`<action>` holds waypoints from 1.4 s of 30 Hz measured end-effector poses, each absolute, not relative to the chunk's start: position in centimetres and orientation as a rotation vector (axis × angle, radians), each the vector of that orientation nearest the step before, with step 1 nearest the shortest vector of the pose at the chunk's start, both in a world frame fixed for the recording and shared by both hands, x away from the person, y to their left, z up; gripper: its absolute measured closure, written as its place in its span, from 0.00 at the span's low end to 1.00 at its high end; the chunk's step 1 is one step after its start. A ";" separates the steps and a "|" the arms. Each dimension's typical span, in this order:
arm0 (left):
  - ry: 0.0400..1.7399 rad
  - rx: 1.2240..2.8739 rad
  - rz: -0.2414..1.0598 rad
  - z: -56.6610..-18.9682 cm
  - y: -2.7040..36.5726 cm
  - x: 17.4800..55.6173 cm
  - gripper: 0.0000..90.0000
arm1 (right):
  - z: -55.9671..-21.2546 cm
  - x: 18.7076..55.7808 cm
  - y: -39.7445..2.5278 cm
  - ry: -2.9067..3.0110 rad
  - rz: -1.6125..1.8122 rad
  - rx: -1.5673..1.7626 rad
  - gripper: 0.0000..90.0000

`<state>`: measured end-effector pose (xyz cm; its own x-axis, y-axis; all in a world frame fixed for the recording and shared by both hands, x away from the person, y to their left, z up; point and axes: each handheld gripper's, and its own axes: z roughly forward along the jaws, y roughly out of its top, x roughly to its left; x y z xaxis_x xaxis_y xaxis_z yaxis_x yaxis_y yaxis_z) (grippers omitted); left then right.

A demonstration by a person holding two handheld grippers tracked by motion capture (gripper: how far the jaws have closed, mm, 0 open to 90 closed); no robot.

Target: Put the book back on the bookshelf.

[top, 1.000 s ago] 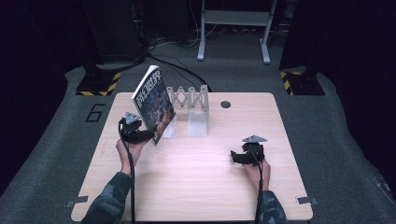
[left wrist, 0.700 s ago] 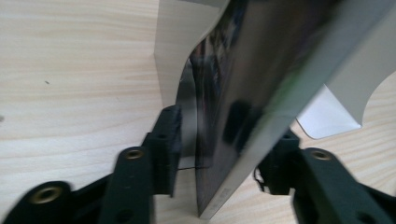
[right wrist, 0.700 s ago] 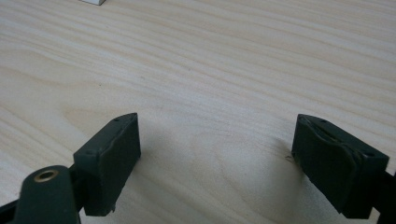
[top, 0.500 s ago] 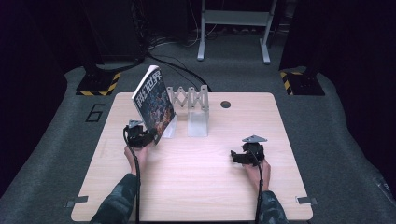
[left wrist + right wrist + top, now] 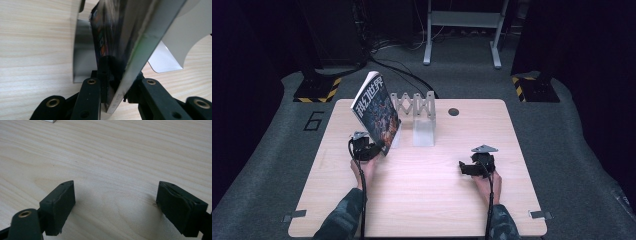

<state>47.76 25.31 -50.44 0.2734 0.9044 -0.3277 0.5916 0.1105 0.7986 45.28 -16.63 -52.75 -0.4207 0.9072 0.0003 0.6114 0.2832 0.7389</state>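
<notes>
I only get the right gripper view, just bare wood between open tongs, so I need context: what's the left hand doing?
Observer: The left tongs are shut on the lower edge of a magazine.
Operator: Is it lying flat?
Observer: No, it stands tilted, its top leaning toward the left side of the table.
Operator: Anything near it?
Observer: A silver accordion rack stands right beside it, near the far edge.
</notes>
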 end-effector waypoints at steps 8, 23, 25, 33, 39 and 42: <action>1.390 1.570 0.380 -50.6 24.6 47.3 0.83 | -52.8 45.3 -16.6 2.131 0.946 1.363 0.17; 1.366 1.577 0.318 -50.9 22.7 47.1 0.81 | -52.8 45.3 -16.6 2.134 0.944 1.363 0.17; 1.362 1.576 0.315 -50.9 22.7 47.1 0.81 | -52.8 45.3 -16.6 2.135 0.943 1.364 0.17; 1.349 1.582 0.335 -51.1 22.7 46.5 0.61 | -52.8 45.3 -16.6 2.133 0.944 1.363 0.17; 1.337 1.613 0.379 -50.9 22.9 45.8 0.33 | -52.8 45.3 -16.6 2.135 0.943 1.364 0.17; 1.301 1.660 0.423 -50.5 23.0 44.9 0.24 | -52.8 45.3 -16.6 2.135 0.943 1.364 0.17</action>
<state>44.89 22.96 -50.50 0.3735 0.8872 -0.2710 0.5582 0.0184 0.8295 45.29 -16.63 -52.75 -0.4204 0.9073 -0.0002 0.6111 0.2833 0.7391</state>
